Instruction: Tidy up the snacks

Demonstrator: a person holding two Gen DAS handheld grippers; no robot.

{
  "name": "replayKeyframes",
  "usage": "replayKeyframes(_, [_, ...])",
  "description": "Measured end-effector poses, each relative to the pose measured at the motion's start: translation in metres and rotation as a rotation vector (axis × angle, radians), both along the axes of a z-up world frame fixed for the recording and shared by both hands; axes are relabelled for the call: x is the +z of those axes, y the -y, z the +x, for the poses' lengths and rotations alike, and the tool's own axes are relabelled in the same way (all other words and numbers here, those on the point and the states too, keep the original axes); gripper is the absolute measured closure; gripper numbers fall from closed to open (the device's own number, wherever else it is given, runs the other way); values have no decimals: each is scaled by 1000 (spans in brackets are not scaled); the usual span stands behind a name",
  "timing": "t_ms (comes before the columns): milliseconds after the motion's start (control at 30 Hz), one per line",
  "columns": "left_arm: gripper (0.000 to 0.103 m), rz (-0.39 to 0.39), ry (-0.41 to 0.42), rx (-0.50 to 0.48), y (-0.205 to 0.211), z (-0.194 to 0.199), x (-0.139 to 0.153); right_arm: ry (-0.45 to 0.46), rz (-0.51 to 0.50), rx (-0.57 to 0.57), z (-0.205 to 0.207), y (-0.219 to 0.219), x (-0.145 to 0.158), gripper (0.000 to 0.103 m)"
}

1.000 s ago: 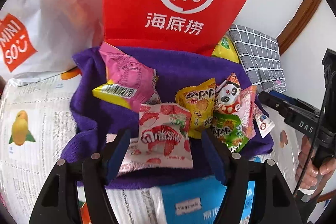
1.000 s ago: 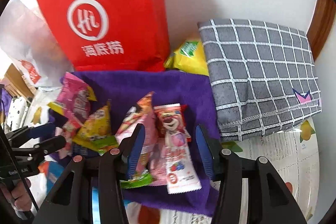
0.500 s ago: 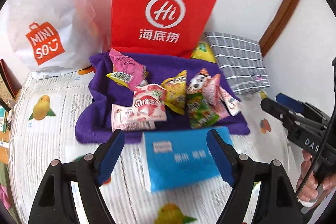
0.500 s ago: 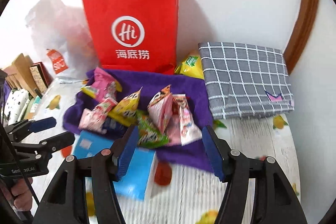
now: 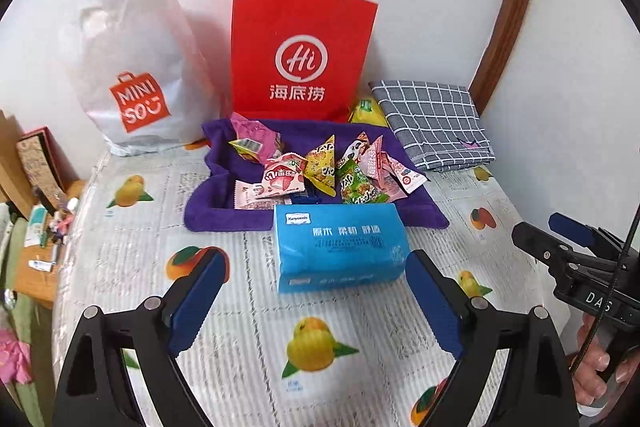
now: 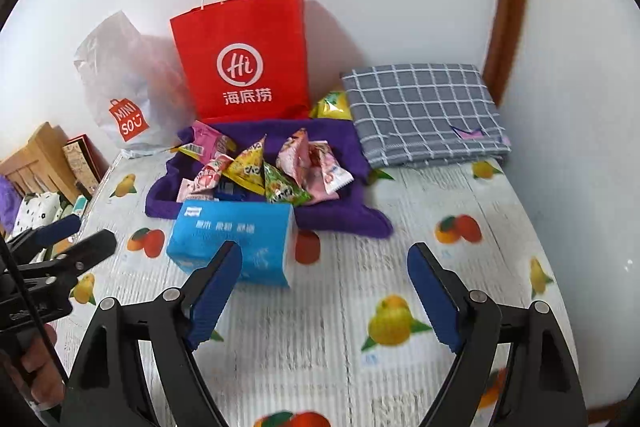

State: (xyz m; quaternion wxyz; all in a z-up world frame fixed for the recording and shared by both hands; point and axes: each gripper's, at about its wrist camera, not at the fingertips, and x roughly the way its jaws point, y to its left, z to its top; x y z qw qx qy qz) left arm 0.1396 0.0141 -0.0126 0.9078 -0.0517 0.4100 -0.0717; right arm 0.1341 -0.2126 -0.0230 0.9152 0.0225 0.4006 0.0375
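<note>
Recorded table under a fruit-print cover, backed by a wall. Noted at its far edge a white plastic bag and a red paper bag, both upright, with a folded grey checked cloth to the right. Found a purple towel spread in front of the red bag and a blue tissue pack just in front of the towel, its far edge at the towel's near hem. Logged left tongs and right tongs both spread wide, pinching nothing, held low over the table on the near side of the tissue pack, well short of the towel. Located the snacks heaped in the middle of the towel, overlapping: a pink packet at the back left, a yellow triangular packet centre, a green packet at the front. Spotted one yellow-green packet apart, wedged between red bag and checked cloth. Judged scene to fit two stages alike: a heap awaiting sorting, or a heap gathered and left. Judged, for any pick from the heap: best approached over the tissue pack from above, one packet at a time, pinched at a sealed edge, lightly, since puffed film likely slips or crushes; towel pile to be kept out of the pinch.
</note>
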Motion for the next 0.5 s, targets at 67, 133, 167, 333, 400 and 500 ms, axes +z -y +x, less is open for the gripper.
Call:
replayKeyframes(67, [10, 17, 15, 0, 3, -12, 5, -3, 1, -9, -12, 3, 0, 18])
replayKeyframes(133, [9, 30, 32, 3, 5, -23, 8, -1, -6, -19, -23, 6, 0, 18])
replayKeyframes(167, [8, 36, 40, 6, 6, -28, 10, 0, -8, -23, -27, 7, 0, 17])
replayKeyframes(333, [8, 60, 65, 16, 9, -50, 15, 27, 3, -26, -56, 10, 5, 8])
replayKeyframes(400, [8, 58, 72, 22, 9, -58, 16, 35, 4, -22, -65, 10, 7, 8])
replayKeyframes(500, [8, 49, 74, 24, 9, -66, 17, 45, -6, -21, -74, 9, 10, 8])
